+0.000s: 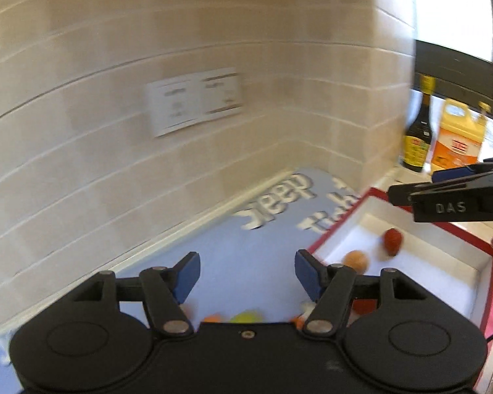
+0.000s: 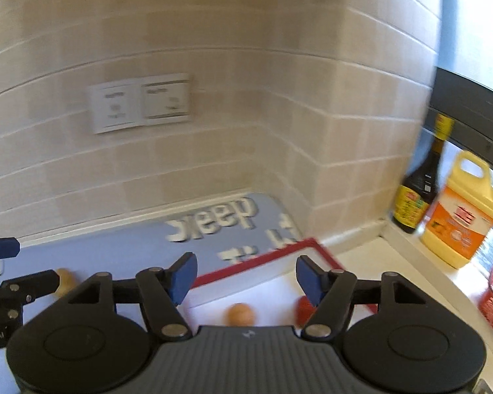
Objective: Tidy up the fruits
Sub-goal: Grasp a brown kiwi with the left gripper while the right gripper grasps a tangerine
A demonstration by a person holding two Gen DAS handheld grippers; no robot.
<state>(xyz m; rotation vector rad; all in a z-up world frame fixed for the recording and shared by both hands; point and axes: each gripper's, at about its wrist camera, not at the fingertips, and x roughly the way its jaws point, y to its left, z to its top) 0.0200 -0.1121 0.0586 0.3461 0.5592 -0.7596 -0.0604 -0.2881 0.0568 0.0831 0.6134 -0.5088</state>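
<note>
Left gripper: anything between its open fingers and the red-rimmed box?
Nothing. In the left wrist view the left gripper is open over bare blue mat; the box starts at its right finger, orange fruit and red fruit inside.

Your left gripper [image 1: 247,274] is matt black plastic with shiny metal pivot pins; lower centre, the blue mat [image 1: 233,249] looks smooth, and the beige wall tiles [image 1: 148,49] upper left glossy.
</note>
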